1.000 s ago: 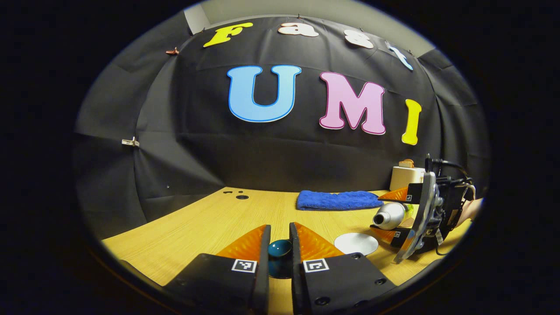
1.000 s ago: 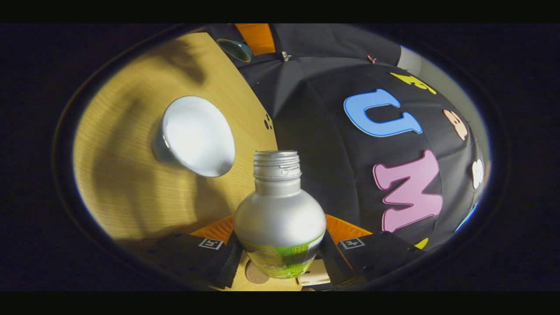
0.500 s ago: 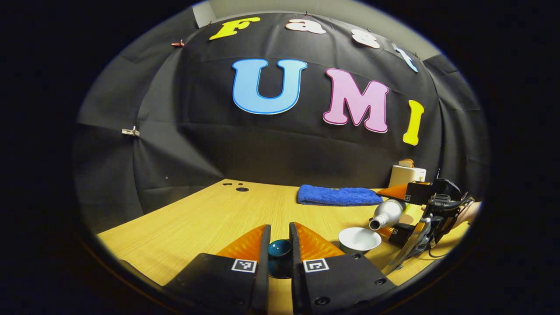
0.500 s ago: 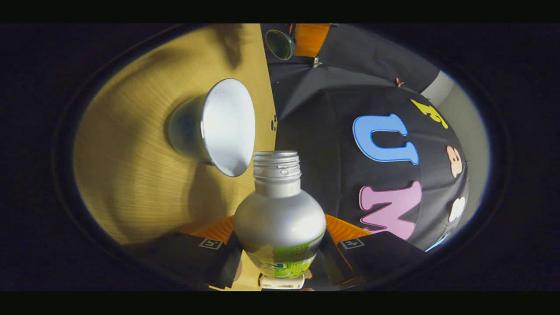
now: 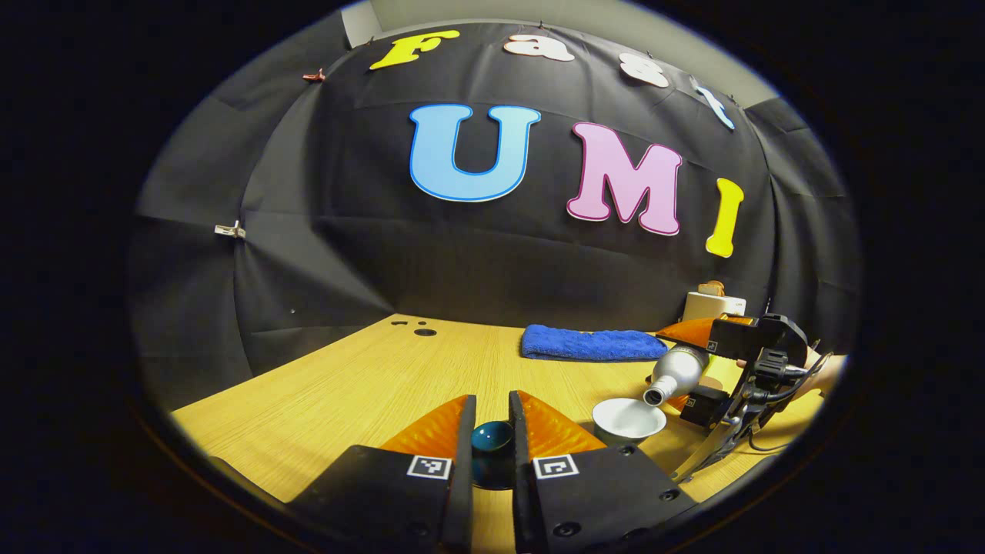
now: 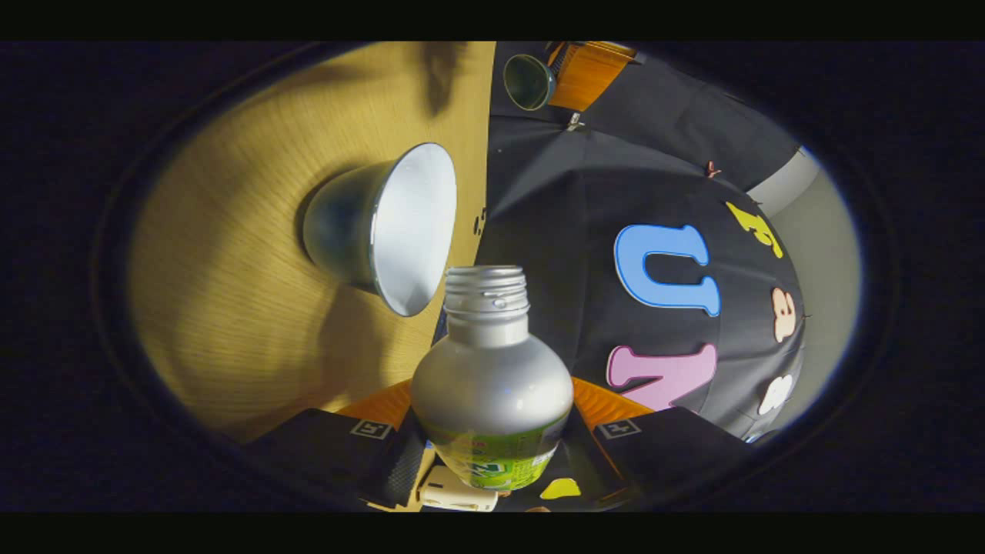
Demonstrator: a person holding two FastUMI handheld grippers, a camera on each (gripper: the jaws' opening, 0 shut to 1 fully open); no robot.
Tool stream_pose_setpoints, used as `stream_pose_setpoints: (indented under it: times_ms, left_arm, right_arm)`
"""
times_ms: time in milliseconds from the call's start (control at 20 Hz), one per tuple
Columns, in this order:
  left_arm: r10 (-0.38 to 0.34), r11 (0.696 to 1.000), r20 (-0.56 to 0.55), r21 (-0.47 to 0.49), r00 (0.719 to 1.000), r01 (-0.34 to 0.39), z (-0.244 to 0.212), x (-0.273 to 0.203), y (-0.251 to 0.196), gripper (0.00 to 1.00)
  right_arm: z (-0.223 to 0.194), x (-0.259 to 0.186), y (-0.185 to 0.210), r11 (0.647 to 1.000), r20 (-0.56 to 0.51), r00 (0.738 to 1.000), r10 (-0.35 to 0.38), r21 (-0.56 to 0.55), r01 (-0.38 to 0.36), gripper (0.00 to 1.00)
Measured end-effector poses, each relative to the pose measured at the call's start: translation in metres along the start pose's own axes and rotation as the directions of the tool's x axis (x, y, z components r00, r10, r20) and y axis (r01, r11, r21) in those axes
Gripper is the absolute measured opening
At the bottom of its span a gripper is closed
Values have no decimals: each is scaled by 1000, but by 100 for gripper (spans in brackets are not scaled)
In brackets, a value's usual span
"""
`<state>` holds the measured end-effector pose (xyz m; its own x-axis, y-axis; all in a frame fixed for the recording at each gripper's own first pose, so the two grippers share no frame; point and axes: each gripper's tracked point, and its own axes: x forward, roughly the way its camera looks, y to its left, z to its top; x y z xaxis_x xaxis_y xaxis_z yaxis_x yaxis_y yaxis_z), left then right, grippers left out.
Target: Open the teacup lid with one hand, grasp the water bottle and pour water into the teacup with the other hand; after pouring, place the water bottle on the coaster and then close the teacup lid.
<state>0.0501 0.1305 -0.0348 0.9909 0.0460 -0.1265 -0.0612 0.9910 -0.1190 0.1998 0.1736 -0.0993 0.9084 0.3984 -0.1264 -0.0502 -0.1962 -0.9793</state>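
Teacup [image 5: 629,420]: white inside, uncovered, standing on the wooden table [image 5: 369,392]; in the right gripper view [image 6: 385,227] it sits just past the bottle's mouth.
Water bottle [image 6: 492,385]: silver, uncapped, tilted neck-down, its mouth just over the cup's rim [image 5: 676,373].
Right gripper [image 6: 492,431]: both fingers press the bottle's body, one on each side.
Teacup lid [image 5: 492,438]: dark teal knob pinched between the jaws of the left gripper [image 5: 492,431], held above the table, left of the cup.
Blue towel [image 5: 592,343]: folded, farther back near the booth wall.
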Motion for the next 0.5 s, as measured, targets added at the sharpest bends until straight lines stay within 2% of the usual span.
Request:
stream_pose_setpoints:
  times_ms: [150,450,500]
  left_arm:
    - [5,1000,2,5,1000,-5,2,-2,2,24]
    - [-6,1000,4,2,1000,6,4,-6,-3,24]
    - [-9,1000,6,2,1000,9,4,-7,-4,24]
  right_arm:
    - [0,-1,-8,999,3,1000,-23,-36,23,82]
    - [2,2,-27,995,8,997,-75,-71,76,80]
    - [4,4,-30,992,14,996,-88,-89,89,83]
